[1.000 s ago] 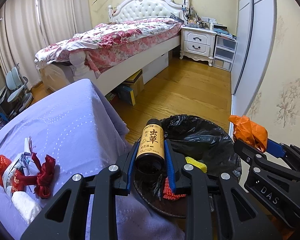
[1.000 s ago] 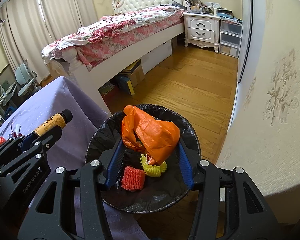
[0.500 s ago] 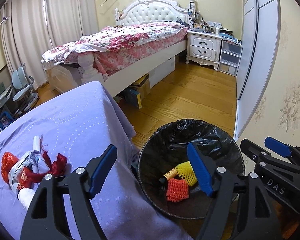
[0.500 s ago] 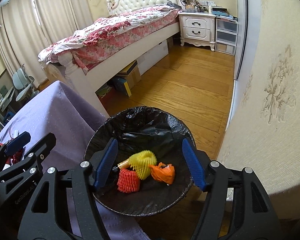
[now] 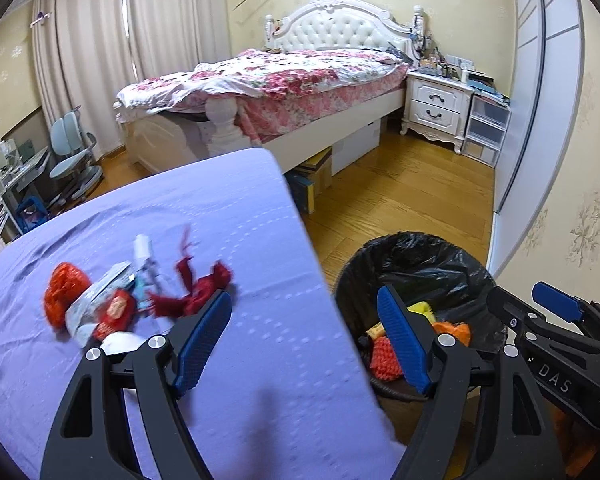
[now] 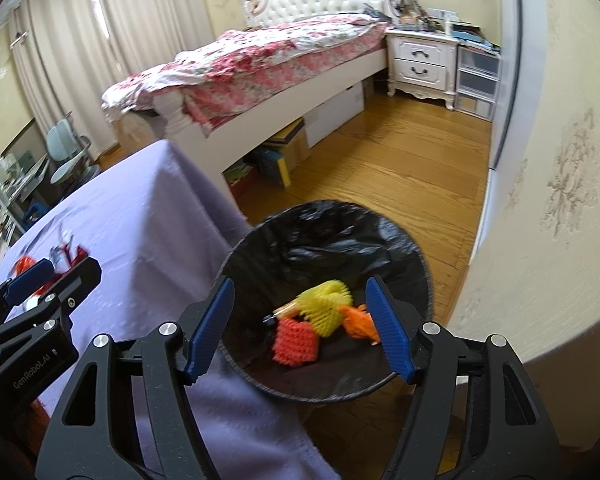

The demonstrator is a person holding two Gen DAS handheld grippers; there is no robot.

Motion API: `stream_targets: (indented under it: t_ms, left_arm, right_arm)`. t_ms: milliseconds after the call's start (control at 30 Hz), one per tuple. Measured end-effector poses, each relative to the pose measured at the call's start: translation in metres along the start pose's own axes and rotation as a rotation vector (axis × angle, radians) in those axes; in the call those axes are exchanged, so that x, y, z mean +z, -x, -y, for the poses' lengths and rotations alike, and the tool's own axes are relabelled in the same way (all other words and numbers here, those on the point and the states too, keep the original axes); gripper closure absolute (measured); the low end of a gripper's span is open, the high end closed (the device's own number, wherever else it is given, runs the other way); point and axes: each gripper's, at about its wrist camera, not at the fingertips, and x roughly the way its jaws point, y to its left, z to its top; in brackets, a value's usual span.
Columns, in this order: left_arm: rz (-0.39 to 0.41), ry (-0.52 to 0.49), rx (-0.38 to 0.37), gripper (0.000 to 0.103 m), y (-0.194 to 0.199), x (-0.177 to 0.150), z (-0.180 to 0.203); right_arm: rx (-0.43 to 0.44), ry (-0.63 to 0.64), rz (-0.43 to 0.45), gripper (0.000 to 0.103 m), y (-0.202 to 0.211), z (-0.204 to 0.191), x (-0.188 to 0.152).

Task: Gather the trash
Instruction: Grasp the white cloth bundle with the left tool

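Observation:
A bin with a black liner [image 6: 320, 216] stands on the floor by the table's edge. In it lie a red foam net [image 6: 296, 340], a yellow foam net [image 6: 328, 304], an orange bag [image 6: 358, 322] and a brown bottle [image 6: 286, 312]. My right gripper [image 6: 300, 283] hangs open over the bin, empty. My left gripper [image 5: 303, 294] is over the purple tablecloth [image 5: 240, 208] near its right edge, with its jaws opening and nothing between them. Left of it lies a trash pile: a red net [image 5: 64, 292], a wrapper [image 5: 112, 308], a red ribbon [image 5: 196, 288] and a white tube [image 5: 142, 248].
A bed [image 5: 292, 76] with a floral cover fills the back of the room, with boxes [image 5: 316, 176] under it. A white nightstand [image 5: 436, 108] and drawers stand at the back right. The wall [image 6: 560, 200] rises just right of the bin. Wooden floor lies between.
The left gripper let the brown bottle fall into the bin and swung left over the table. The right gripper dropped the orange bag into the bin and stands wider.

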Motion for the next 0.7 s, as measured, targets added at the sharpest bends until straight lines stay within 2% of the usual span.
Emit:
stream_targets:
  t_ms: [367,700]
  left_arm:
    - [-0.018,0.115,0.088,0.028,0.018,-0.03,-0.063]
    - [-0.071,0.183,0.108,0.028,-0.007,-0.03,-0.089]
  right_arm:
    - [0.069,0.087,-0.023,0.036,0.006,-0.054,-0.017]
    - [0.097,0.146,-0.03,0.036,0.004,-0.089,-0.019]
